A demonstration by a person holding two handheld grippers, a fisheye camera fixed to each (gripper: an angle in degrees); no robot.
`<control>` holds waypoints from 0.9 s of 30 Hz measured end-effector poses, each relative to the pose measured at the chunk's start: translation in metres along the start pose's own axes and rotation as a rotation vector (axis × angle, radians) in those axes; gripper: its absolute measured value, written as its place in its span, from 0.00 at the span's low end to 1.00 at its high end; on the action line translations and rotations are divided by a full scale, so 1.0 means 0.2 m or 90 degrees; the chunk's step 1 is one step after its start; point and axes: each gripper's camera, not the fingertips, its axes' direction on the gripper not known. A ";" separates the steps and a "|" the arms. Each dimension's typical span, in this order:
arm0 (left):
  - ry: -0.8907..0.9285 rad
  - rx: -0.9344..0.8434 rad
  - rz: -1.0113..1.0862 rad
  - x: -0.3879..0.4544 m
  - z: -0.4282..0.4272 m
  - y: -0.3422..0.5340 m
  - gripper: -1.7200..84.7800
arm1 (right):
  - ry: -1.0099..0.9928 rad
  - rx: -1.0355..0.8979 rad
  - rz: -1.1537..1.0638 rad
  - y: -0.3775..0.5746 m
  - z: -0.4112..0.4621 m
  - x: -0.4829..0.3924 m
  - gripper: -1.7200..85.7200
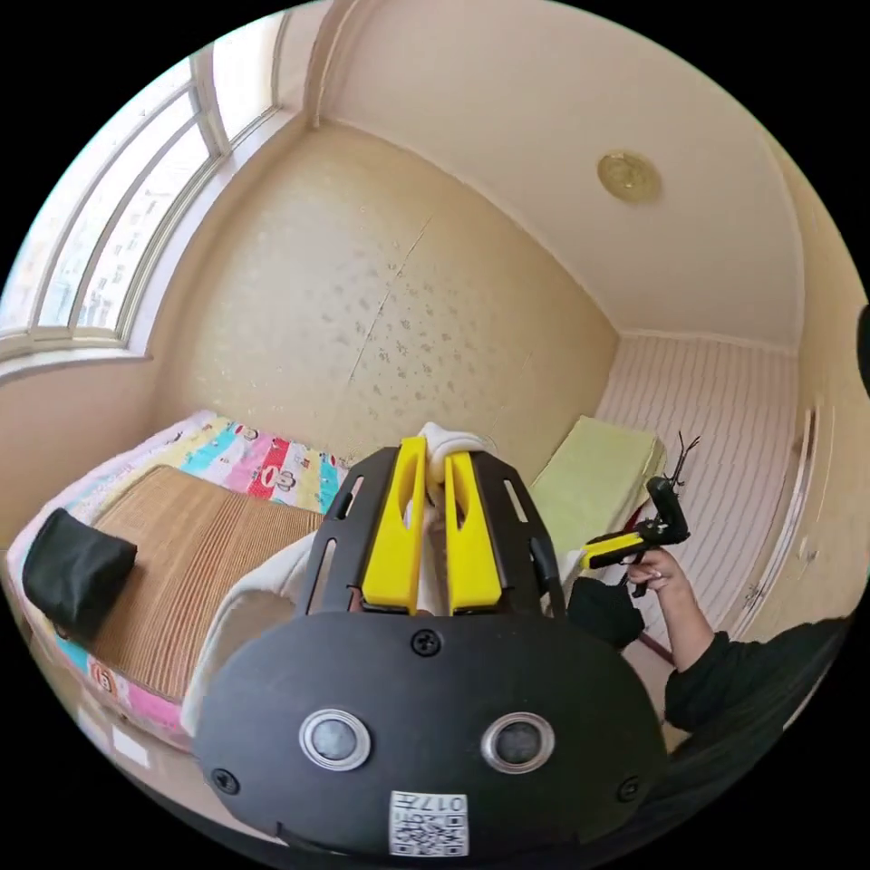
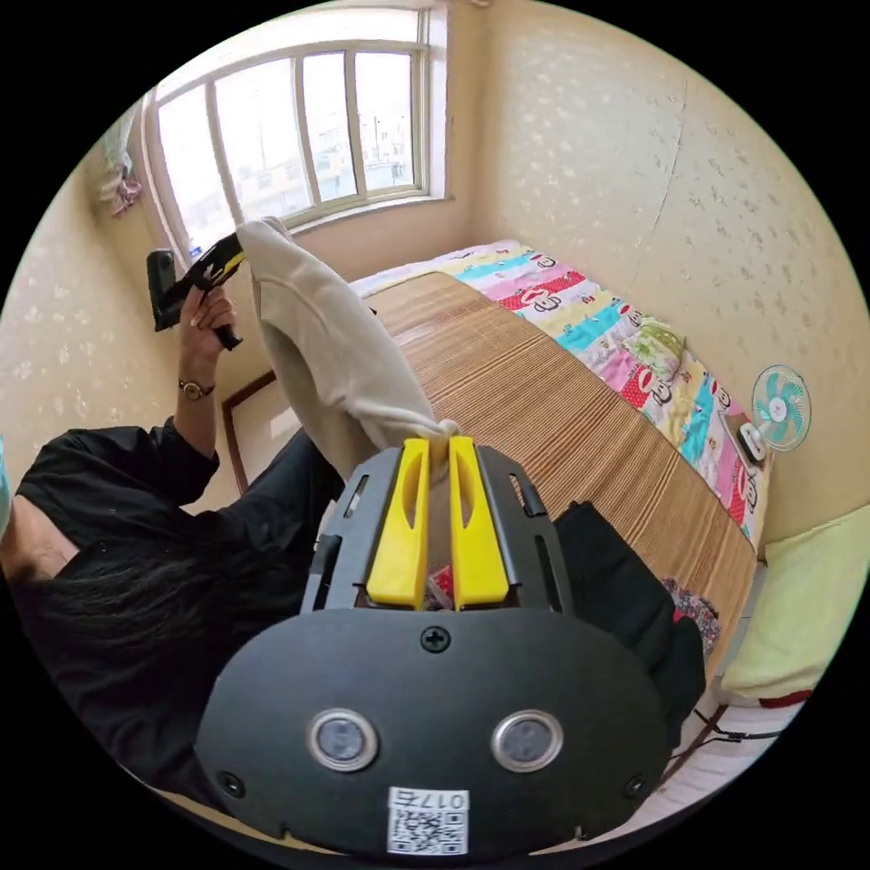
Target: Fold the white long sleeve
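The white long sleeve (image 2: 335, 362) hangs in the air, stretched between both grippers above the bed's near side. In the right gripper view my right gripper (image 2: 439, 446) has its yellow jaws shut on one bunched end of the fabric. The other end runs up to the left gripper (image 2: 217, 261), held high by a hand near the window. In the left gripper view my left gripper (image 1: 437, 453) is shut on a white bunch, and the long sleeve (image 1: 237, 616) drapes down to the lower left. The right gripper (image 1: 621, 548) shows lower right in a hand.
A bed with a bamboo mat (image 2: 544, 399) and a colourful sheet (image 2: 634, 335) lies below. Dark clothing (image 2: 634, 589) sits on its near end, and a black bundle (image 1: 77, 571) at another corner. A small fan (image 2: 779, 408) stands by the wall, with a pale green cushion (image 1: 598, 480) beyond the bed. The person in black stands beside it.
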 end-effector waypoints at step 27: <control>-0.168 -0.624 0.118 -1.02 1.83 0.75 0.11 | 0.231 -0.053 0.165 -0.42 1.67 0.57 0.11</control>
